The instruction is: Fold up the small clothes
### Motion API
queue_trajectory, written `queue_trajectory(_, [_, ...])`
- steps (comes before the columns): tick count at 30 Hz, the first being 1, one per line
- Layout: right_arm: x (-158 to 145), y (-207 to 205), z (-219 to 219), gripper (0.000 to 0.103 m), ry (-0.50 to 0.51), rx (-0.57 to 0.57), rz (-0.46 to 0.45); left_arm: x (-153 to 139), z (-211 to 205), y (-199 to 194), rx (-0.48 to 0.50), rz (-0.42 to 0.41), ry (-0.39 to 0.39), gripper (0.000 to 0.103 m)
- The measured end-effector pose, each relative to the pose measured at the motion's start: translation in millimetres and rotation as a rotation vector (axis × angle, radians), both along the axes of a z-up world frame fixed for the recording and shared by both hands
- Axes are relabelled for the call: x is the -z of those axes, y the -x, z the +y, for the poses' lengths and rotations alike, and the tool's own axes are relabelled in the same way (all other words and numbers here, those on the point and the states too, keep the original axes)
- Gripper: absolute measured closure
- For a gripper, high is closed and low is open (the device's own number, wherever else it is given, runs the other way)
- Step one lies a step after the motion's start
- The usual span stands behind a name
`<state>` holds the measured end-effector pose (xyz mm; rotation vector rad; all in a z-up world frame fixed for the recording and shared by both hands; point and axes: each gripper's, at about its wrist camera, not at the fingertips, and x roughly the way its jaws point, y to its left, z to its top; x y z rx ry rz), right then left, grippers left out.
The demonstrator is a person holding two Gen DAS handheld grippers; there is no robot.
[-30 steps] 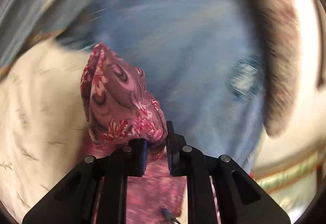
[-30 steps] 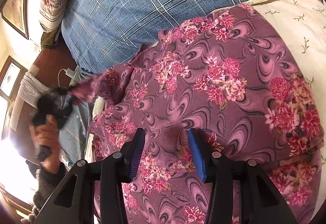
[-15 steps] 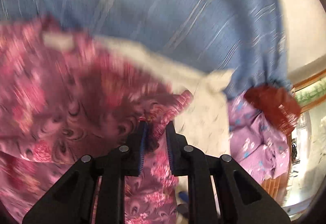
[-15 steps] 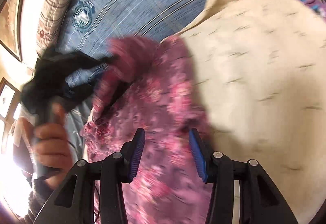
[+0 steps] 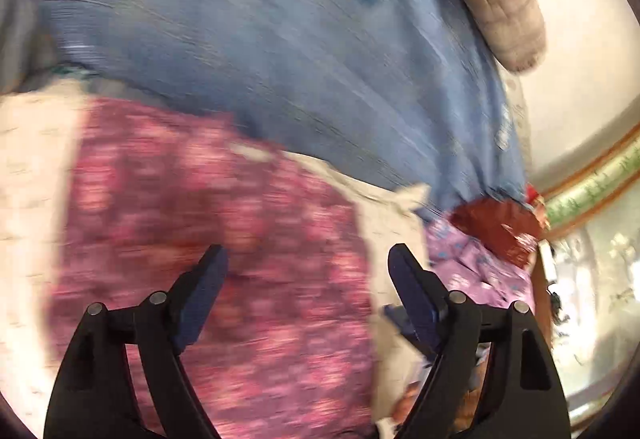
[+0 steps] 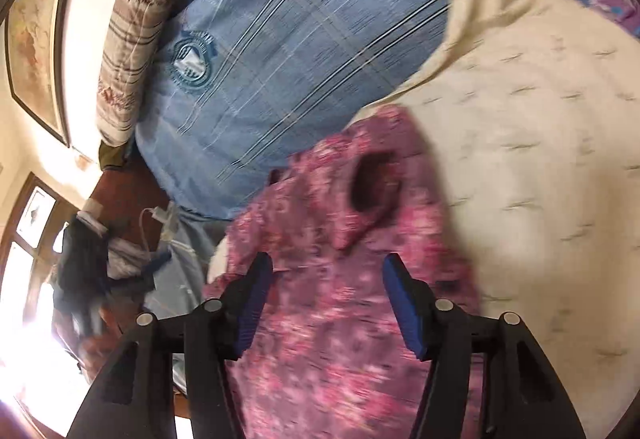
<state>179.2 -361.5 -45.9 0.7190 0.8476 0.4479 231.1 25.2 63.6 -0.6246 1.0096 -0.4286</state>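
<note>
The left gripper has just been opening; its fingers stand wide apart and pinch nothing, with the pink flowered garment lying blurred below them. The right gripper has also just been opening, its fingers spread above the same garment without pressing it. The garment lies on the cream bedcover. Behind it sits a blue checked pillow, and farther back a striped quilt.

A blue plaid pillow with a crest lies against a striped quilt, beside the cream bedspread.
</note>
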Motion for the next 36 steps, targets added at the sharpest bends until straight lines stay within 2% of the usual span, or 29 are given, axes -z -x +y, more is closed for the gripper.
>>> queue_trajectory(1, [1, -5, 9, 0.043, -0.013, -0.019, 0.005, 11, 14, 5, -0.025, 0.021, 0.008, 0.021])
queue_trajectory(3, [5, -14, 26, 0.043, -0.018, -0.039, 0.027, 43, 50, 17, -0.081, 0.096, 0.08, 0.021])
queue_trajectory(7, [13, -24, 61, 0.043, 0.0, -0.085, 0.057, 98, 73, 21, -0.163, 0.193, 0.19, 0.021])
queue_trajectory(11, [16, -31, 86, 0.043, -0.011, -0.116, 0.067, 118, 95, 19, -0.234, 0.223, 0.261, 0.021])
queue_trajectory(14, [22, -44, 113, 0.043, -0.067, -0.189, 0.086, 120, 100, 21, -0.238, 0.22, 0.276, 0.021])
queue_trajectory(16, [34, -55, 142, 0.043, -0.122, -0.28, 0.136, 124, 102, 24, -0.24, 0.22, 0.277, 0.021])
queue_trajectory(17, [42, -59, 152, 0.043, -0.132, -0.284, 0.167, 127, 103, 24, -0.239, 0.225, 0.284, 0.021])
queue_trajectory(20, [62, -71, 171, 0.043, -0.196, -0.262, 0.225, 137, 106, 22, -0.245, 0.249, 0.323, 0.021])
queue_trajectory(25, [79, -97, 191, 0.045, -0.319, -0.16, 0.241, 140, 109, 18, -0.264, 0.251, 0.346, 0.021])
queue_trajectory(26, [81, -103, 197, 0.056, -0.325, -0.164, 0.256, 140, 109, 18, -0.265, 0.251, 0.348, 0.021])
queue_trajectory(27, [78, -109, 202, 0.081, -0.315, -0.168, 0.256, 139, 108, 18, -0.262, 0.249, 0.355, 0.021])
queue_trajectory(28, [74, -112, 203, 0.088, -0.31, -0.173, 0.245, 138, 108, 19, -0.258, 0.247, 0.361, 0.021])
queue_trajectory(30, [55, -116, 202, 0.089, -0.342, -0.18, 0.191, 132, 105, 22, -0.246, 0.232, 0.399, 0.021])
queue_trajectory(32, [42, -118, 195, 0.09, -0.415, -0.187, 0.149, 117, 97, 23, -0.222, 0.185, 0.407, 0.021])
queue_trajectory(36, [22, -121, 184, 0.09, -0.483, -0.191, 0.104, 91, 81, 20, -0.189, 0.119, 0.442, 0.021])
